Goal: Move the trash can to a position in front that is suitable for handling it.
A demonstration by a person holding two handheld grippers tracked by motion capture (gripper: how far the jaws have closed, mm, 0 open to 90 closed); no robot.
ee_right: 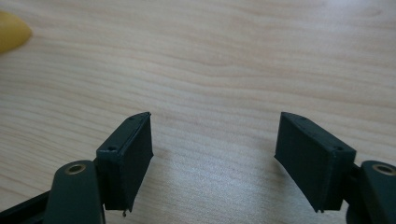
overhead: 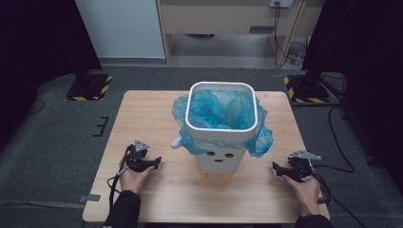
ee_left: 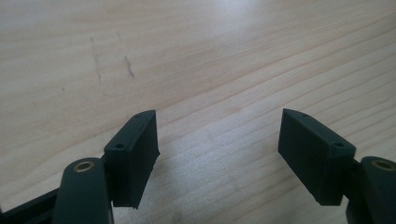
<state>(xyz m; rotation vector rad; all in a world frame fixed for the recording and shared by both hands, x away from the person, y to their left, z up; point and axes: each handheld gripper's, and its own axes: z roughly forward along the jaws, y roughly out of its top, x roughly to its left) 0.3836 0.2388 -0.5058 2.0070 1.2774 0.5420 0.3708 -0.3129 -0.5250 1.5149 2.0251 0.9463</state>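
Nearest the high view are the person's two sleeves and hands at the near edge of the wooden table (overhead: pixel 142 114). The left gripper (overhead: pixel 153 163) rests low over the wood with its jaws spread wide and nothing between them; in its own view only bare grain lies between the pads. The right gripper (overhead: pixel 278 168) sits the same way, released and empty, with a yellow foot (ee_right: pixel 13 31) of the bin at the far left corner of its view.

Between them, toward the middle of the table, stands a white bin (overhead: pixel 222 124) with a little face on its front, lined with a blue bag (overhead: pixel 221 111) whose edge is folded out over the rim and hangs down the sides.

The bin looks like light, stiff plastic with smooth walls (likely slippery to a pinch), so the rim would probably give the surest hold. The bag is thin, soft film that will crumple and could tear; the loose skirt below the rim offers slack to grip.

Both grippers are well apart from the bin, with open wood on each side. The table's side edges lie close outside each hand, and dark floor beyond.
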